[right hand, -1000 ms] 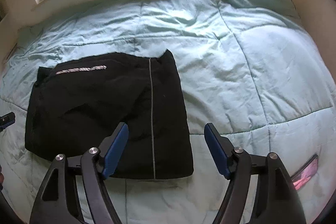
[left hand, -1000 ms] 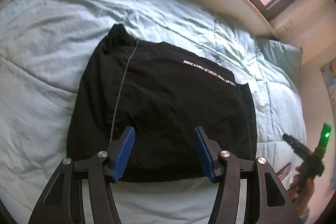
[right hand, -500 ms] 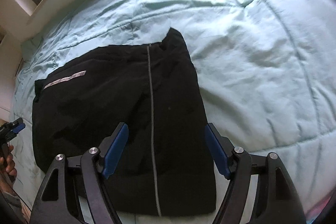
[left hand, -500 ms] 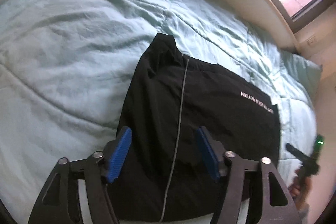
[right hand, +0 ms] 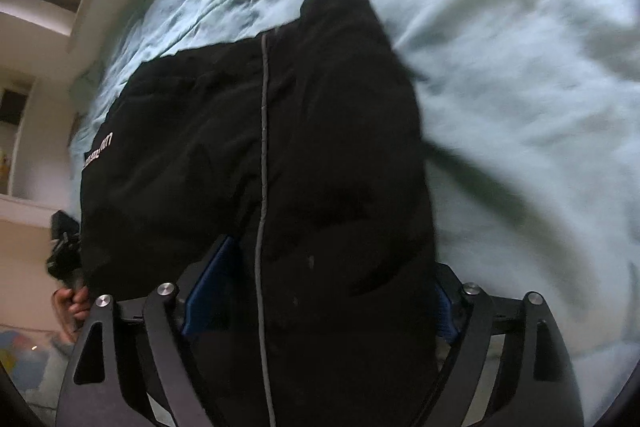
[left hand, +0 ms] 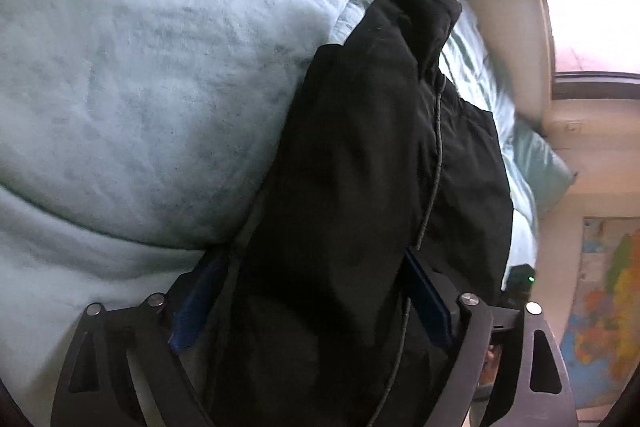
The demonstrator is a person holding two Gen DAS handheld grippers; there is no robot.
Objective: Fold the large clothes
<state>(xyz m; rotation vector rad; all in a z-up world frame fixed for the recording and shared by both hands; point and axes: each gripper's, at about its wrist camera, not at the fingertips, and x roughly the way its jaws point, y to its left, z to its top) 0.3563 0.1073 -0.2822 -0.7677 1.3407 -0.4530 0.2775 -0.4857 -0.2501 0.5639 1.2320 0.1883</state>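
Black folded fabric garment (left hand: 360, 187) with a grey seam line, centre frame, lying on the pale green quilted bed cover (left hand: 140, 67). Left claw (left hand: 308, 303) and right claw (right hand: 320, 299), lower frame, each spread wide with the garment's near edge between the blue pads (right hand: 212, 287).

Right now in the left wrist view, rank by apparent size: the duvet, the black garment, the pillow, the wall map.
1. light blue duvet and black garment: close in apparent size; the garment sits right at the lens, so I won't rank them.
2. wall map, partly cut by the frame edge.
3. pillow, smallest, farthest away.
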